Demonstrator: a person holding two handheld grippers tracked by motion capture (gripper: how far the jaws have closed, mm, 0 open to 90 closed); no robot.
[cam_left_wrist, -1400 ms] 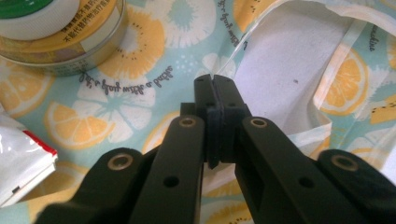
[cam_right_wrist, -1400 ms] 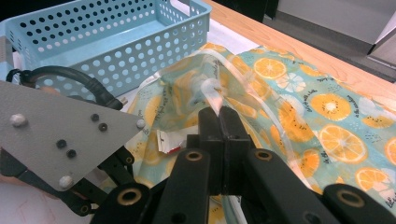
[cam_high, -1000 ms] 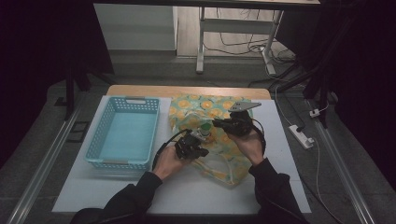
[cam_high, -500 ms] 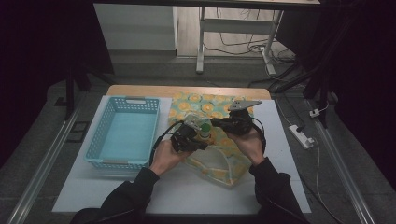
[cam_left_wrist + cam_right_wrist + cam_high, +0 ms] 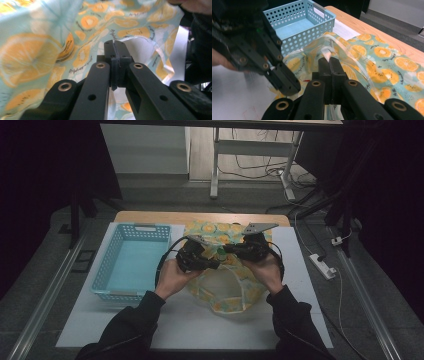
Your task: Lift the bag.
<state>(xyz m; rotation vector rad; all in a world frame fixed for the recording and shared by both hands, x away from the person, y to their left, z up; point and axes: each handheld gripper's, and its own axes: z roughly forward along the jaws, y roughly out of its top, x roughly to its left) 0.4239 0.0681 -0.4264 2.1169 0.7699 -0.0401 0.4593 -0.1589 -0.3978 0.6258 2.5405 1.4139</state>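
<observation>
Basket (image 5: 131, 262) on table (image 5: 190, 320), left of bag (image 5: 227, 285); both hand-held grippers above bag, left (image 5: 216, 265), right (image 5: 227, 249).

The bag (image 5: 227, 287) looks like thin glossy plastic film printed with orange slices, see-through at the handle strips and crinkly where it's bunched up. Both grippers, left (image 5: 216, 265) and right (image 5: 227, 249), have matt black plastic-looking jaws with brassy metal rivets. The basket (image 5: 131, 262) is smooth light-blue plastic, punched with holes. The table (image 5: 200, 216) shows pale wood along its far edge, under a matt white sheet (image 5: 195, 325).
</observation>
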